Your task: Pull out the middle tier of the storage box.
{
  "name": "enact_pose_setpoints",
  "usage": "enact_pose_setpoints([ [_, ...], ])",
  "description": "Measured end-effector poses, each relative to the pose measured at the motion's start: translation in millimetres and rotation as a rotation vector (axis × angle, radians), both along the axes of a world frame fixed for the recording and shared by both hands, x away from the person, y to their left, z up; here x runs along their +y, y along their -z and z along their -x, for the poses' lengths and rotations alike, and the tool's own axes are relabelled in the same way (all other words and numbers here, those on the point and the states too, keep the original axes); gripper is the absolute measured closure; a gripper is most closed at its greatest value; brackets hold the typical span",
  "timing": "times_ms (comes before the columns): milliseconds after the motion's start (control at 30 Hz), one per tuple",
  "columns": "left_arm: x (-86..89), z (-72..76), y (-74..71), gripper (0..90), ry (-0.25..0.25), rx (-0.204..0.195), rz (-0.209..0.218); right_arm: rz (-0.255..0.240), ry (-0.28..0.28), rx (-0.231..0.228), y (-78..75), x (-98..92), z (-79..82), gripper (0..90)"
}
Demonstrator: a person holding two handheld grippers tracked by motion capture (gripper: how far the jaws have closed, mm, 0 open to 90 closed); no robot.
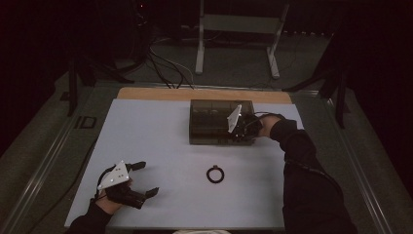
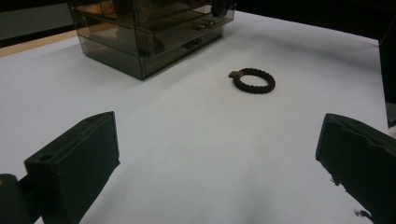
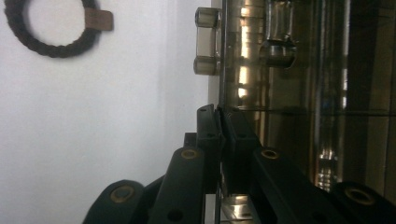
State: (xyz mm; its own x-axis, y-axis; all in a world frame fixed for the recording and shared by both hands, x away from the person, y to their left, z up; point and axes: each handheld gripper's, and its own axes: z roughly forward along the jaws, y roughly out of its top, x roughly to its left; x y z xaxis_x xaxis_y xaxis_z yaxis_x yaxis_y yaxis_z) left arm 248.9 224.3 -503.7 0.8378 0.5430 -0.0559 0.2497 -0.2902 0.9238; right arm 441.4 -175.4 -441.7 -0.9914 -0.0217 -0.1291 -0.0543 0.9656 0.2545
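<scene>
Right gripper (image 1: 242, 127) at front of smoky drawer box (image 1: 214, 122), jaws pressed together, likely pinching drawer handle or front edge; right gripper view too tight to confirm. Probably set to pull drawer. Left gripper (image 1: 143, 179) resting low on white table (image 1: 146, 131), jaws wide apart, nothing between them, waiting. Braided black bracelet (image 1: 215, 174) lies loose on table between grippers, well apart from box. Nothing blocks path to it. Cables, frame legs on floor beyond.

We see a smoky-brown, see-through plastic drawer box (image 1: 214, 127), a black braided bracelet ring (image 2: 254, 80) with a small brown tag, a plain white table sheet (image 1: 160, 146), and two matt black grippers with grey plates.
</scene>
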Motion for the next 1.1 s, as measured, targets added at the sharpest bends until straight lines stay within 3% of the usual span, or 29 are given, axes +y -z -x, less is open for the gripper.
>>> enact_pose_setpoints([
  [1100,-0.6,0.3,0.5,0.8,0.004,0.002,-0.017,-0.011,-0.001,0.04,-2.0,-4.3,32.1,87.8],
])
